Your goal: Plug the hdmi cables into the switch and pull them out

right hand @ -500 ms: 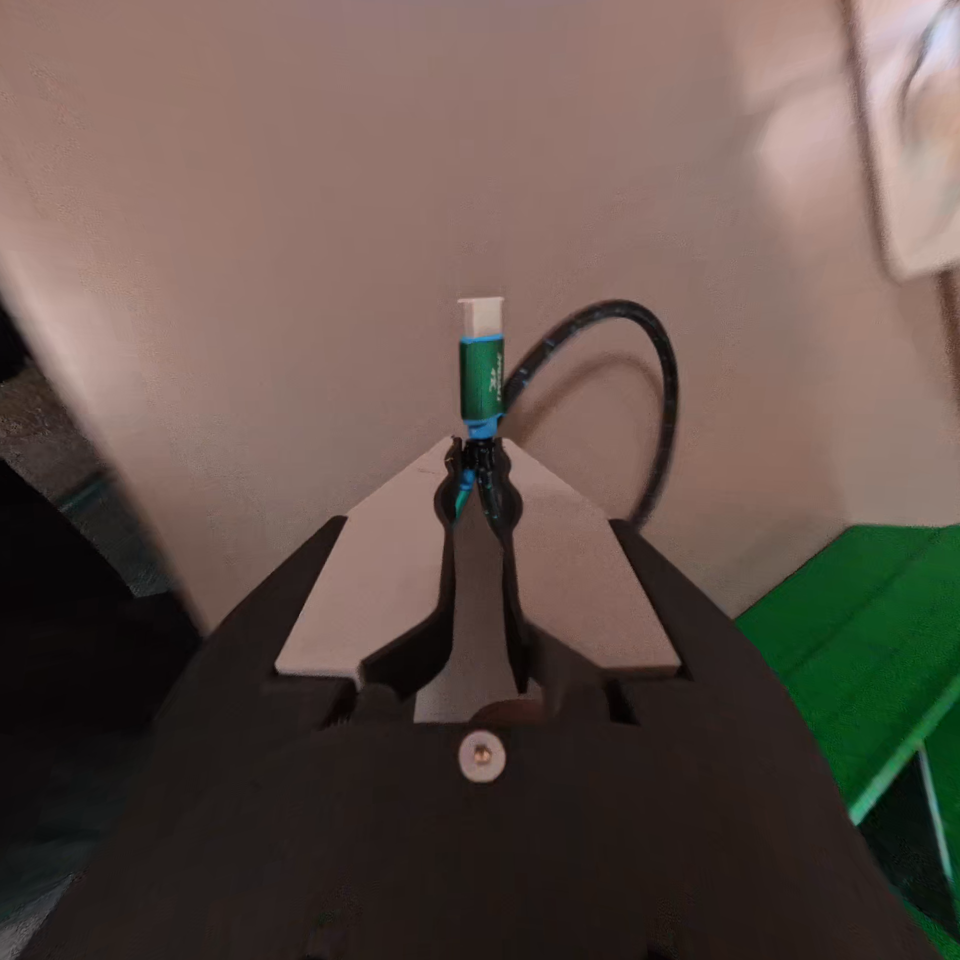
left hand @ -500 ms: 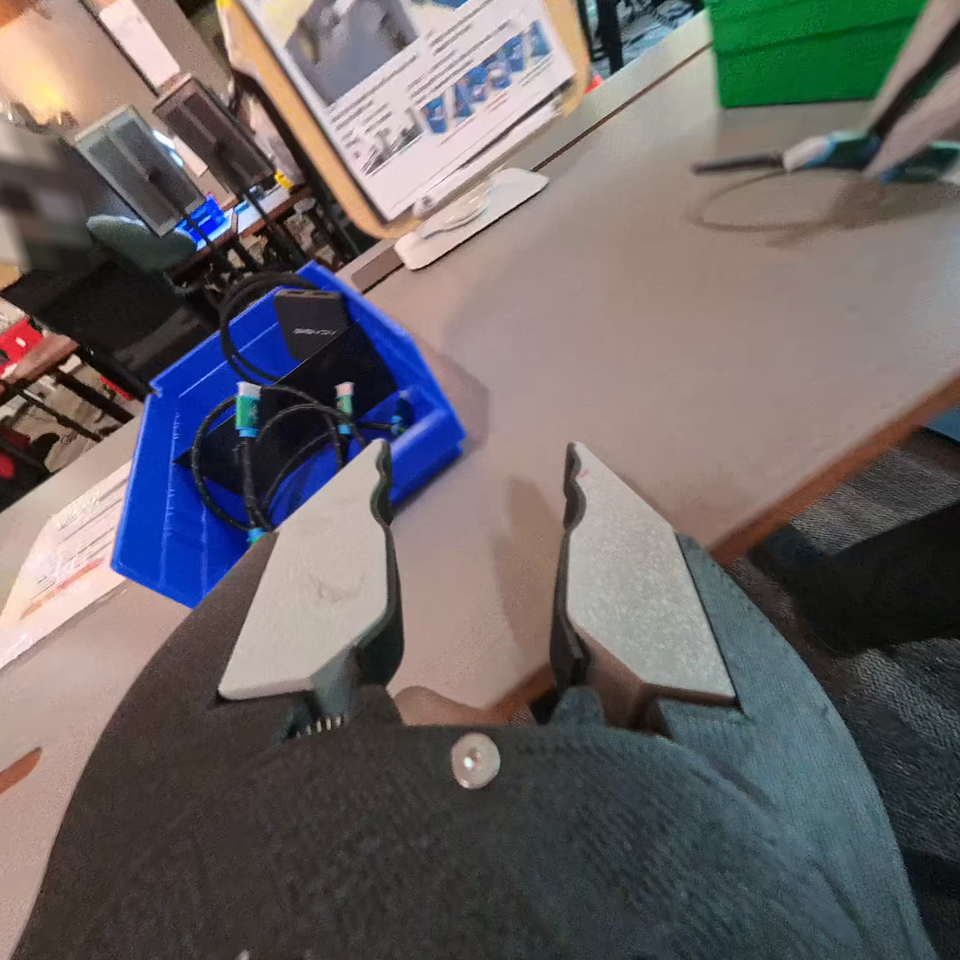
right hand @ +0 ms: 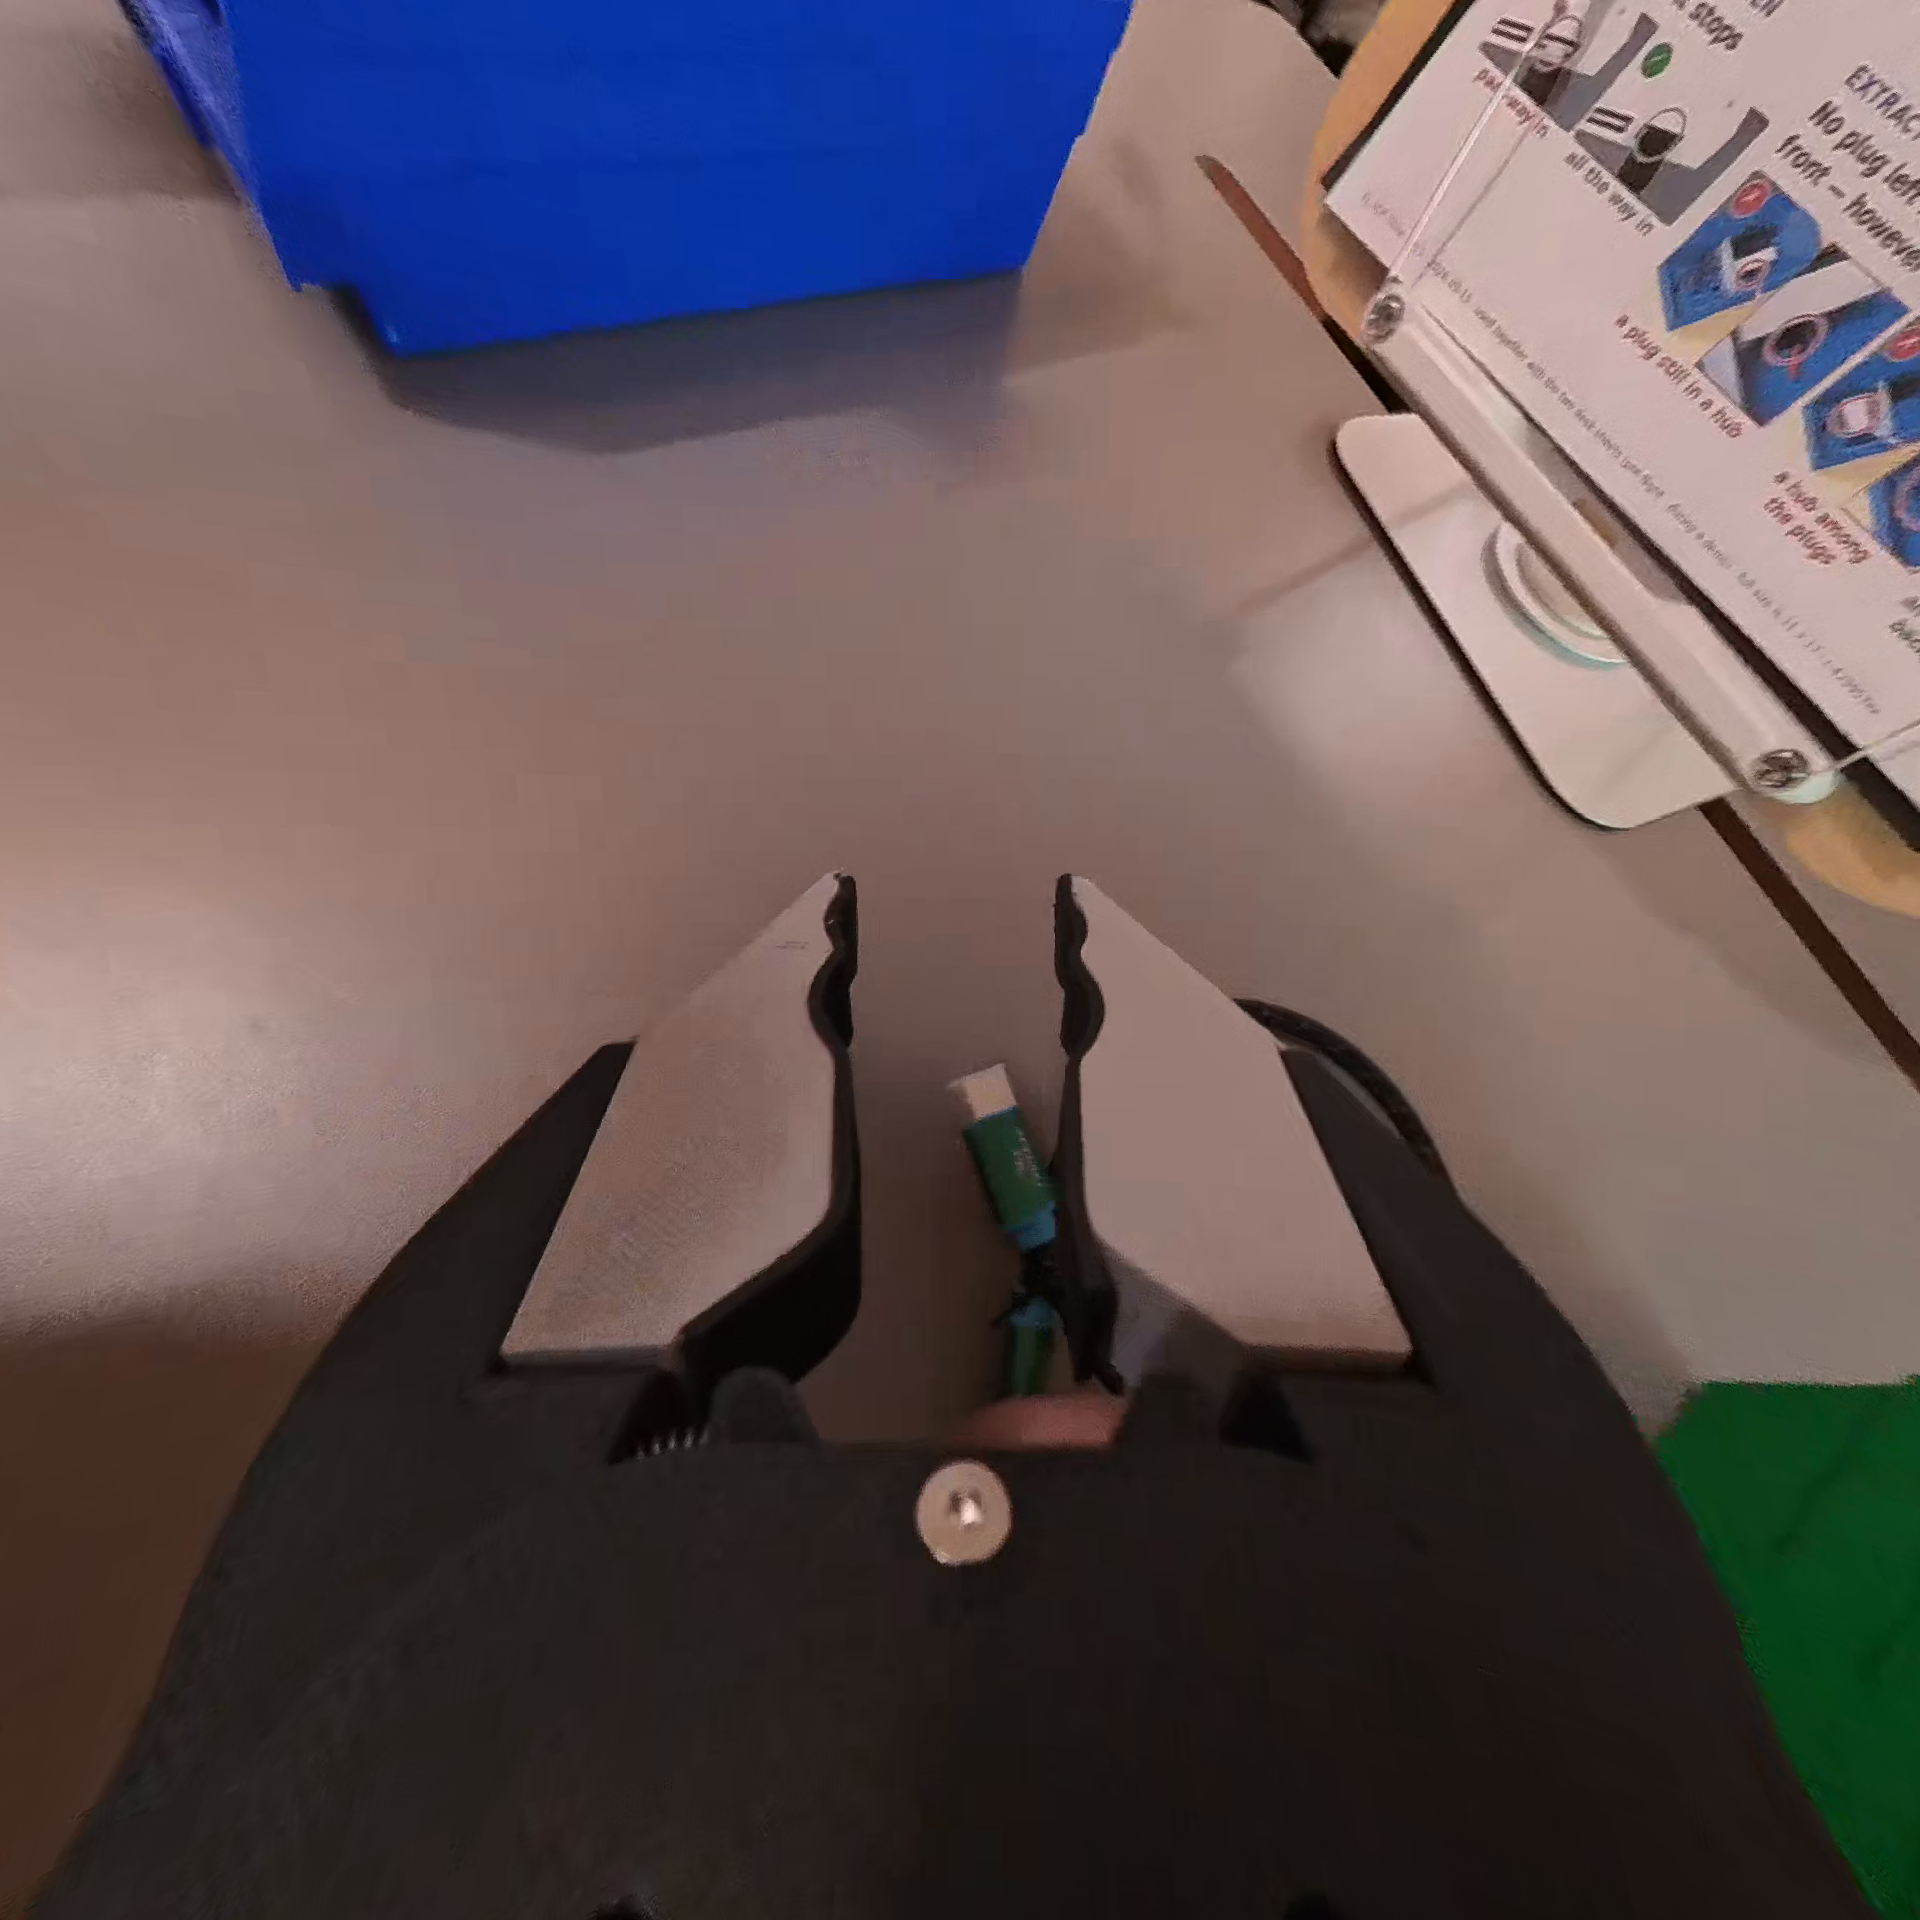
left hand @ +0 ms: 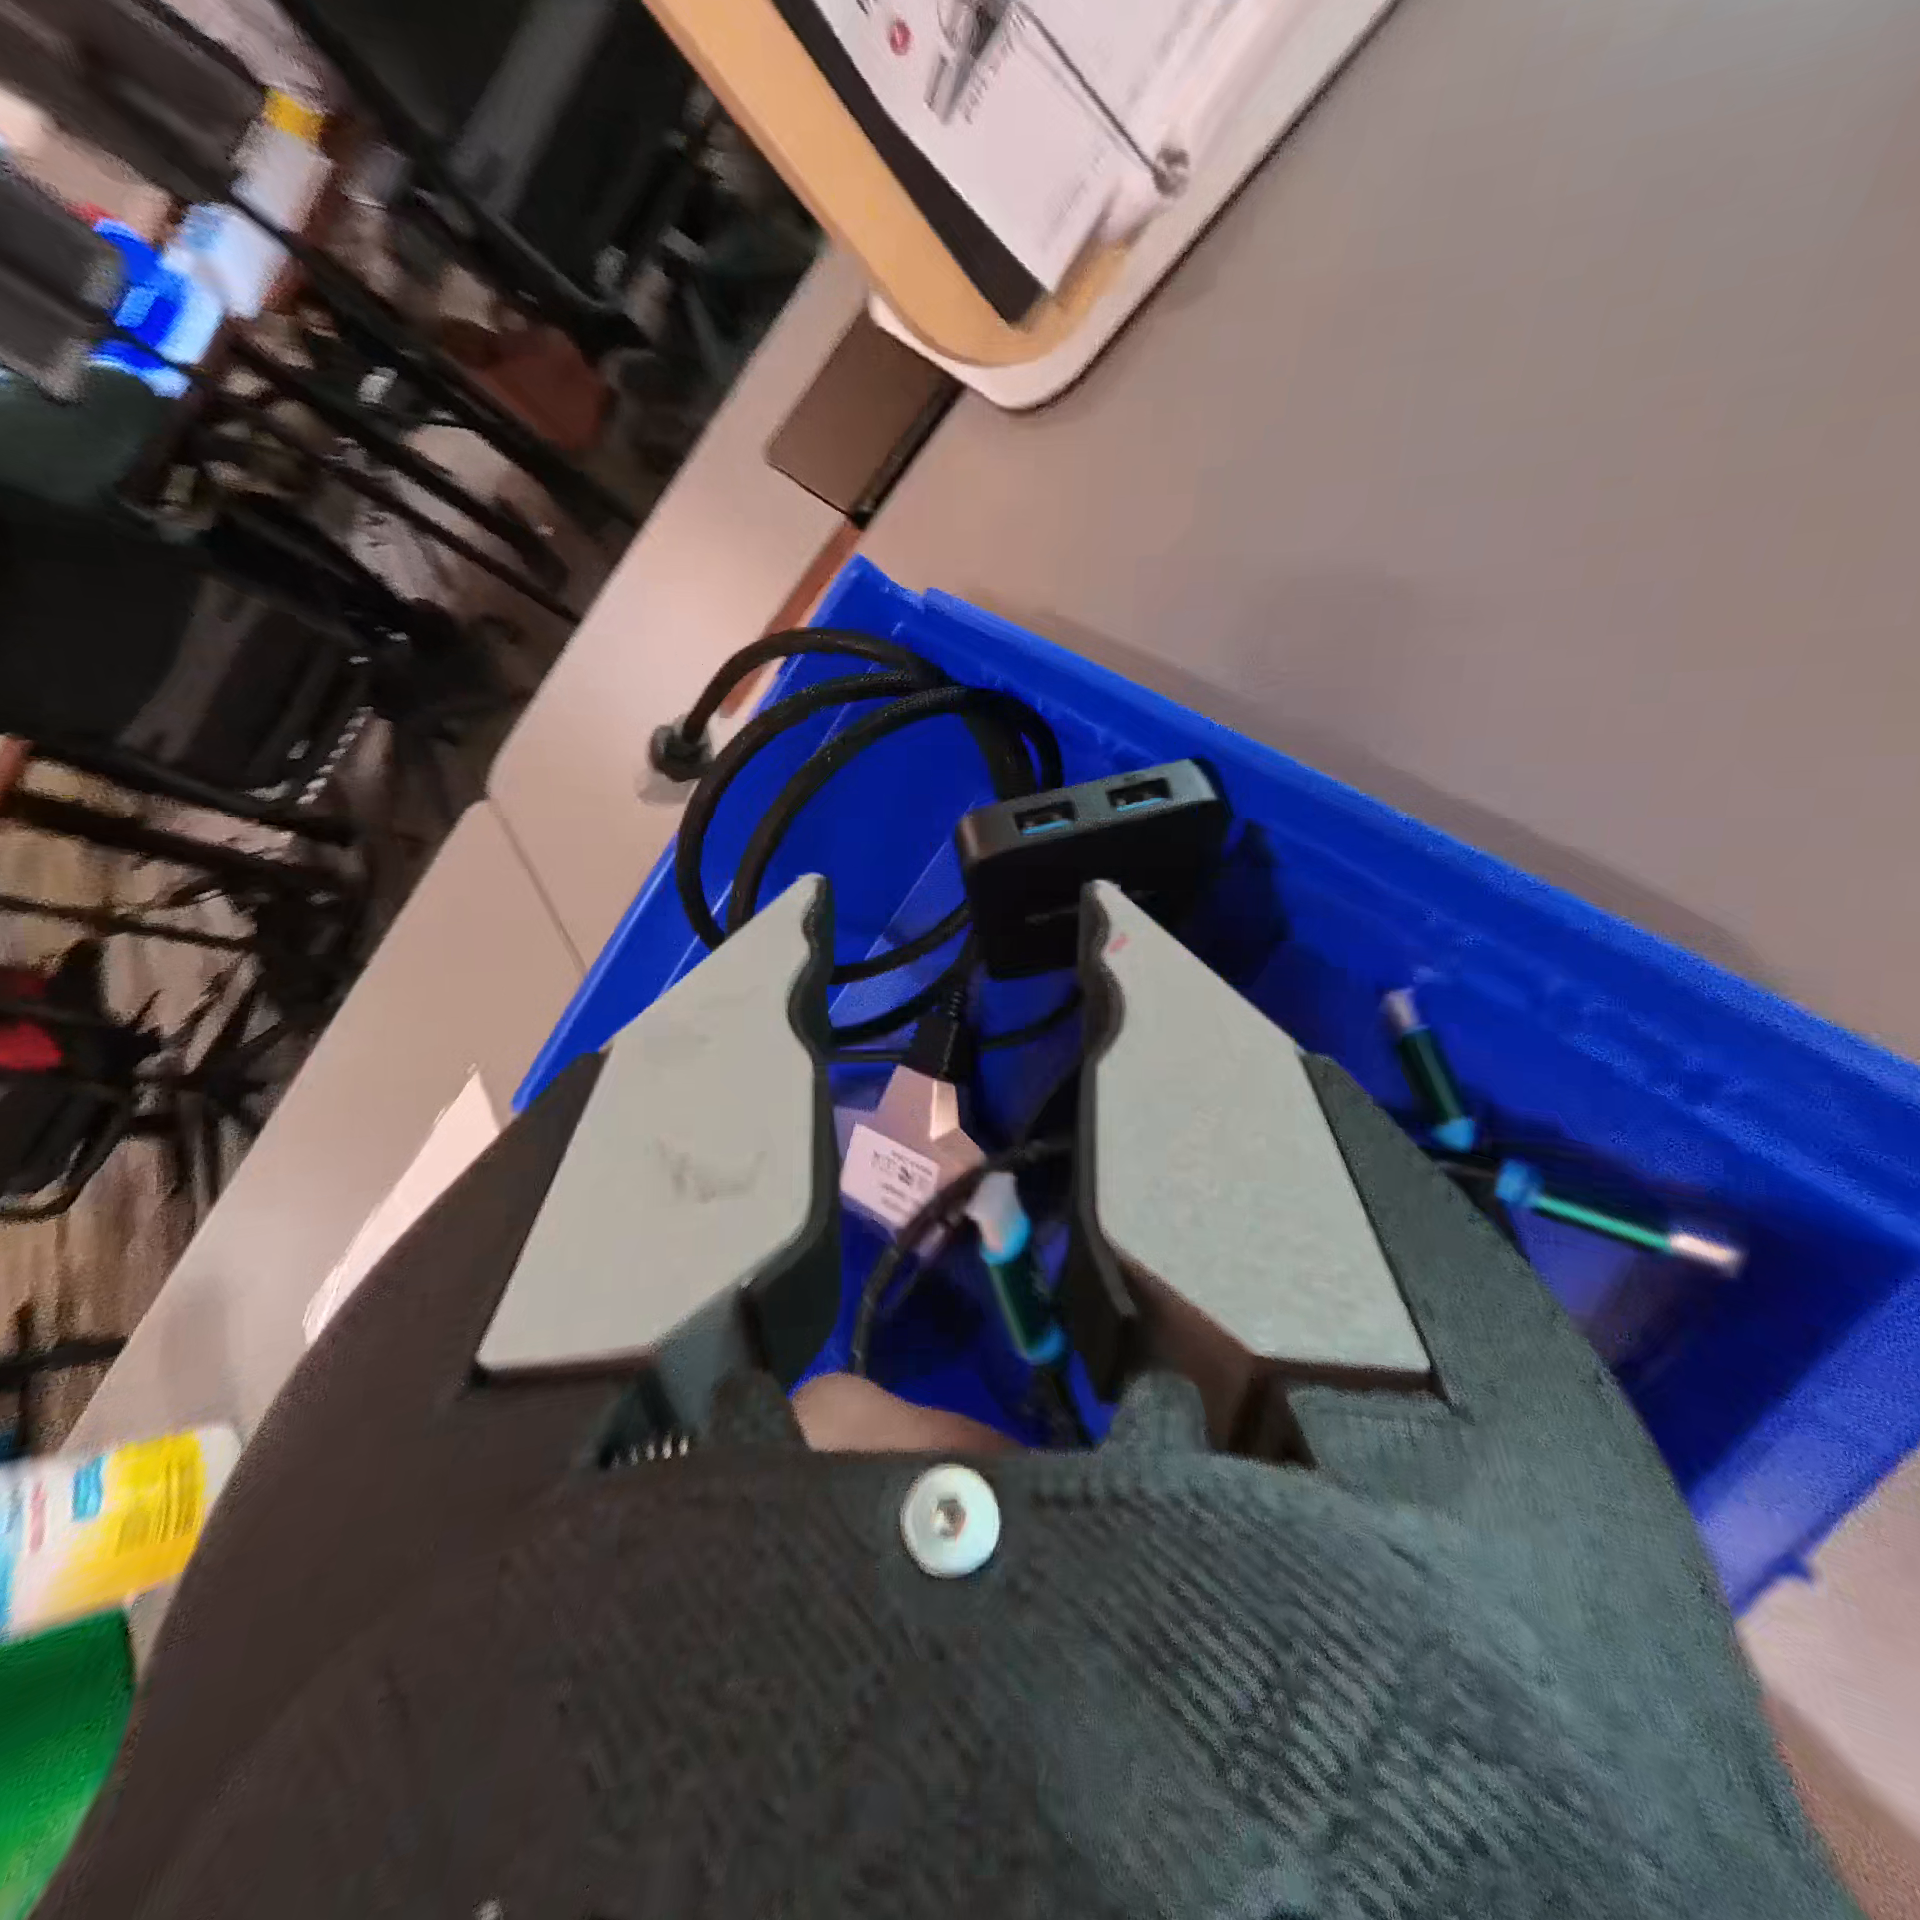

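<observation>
Above the blue plastic bin [left hand: 1621, 997], spread left tongs [left hand: 951, 935] near the black switch [left hand: 1091, 862]; spread right tongs [right hand: 954, 914] hold nothing; tangled cables could snag.

One blue bin [left hand: 1558, 997], one switch [left hand: 1091, 842], four green plugs [left hand: 1013, 1288].

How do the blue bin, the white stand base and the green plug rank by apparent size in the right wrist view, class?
1. Blue bin, largest, though partly cut off by the frame.
2. White stand base.
3. Green plug, smallest, despite lying nearest the camera.
</observation>
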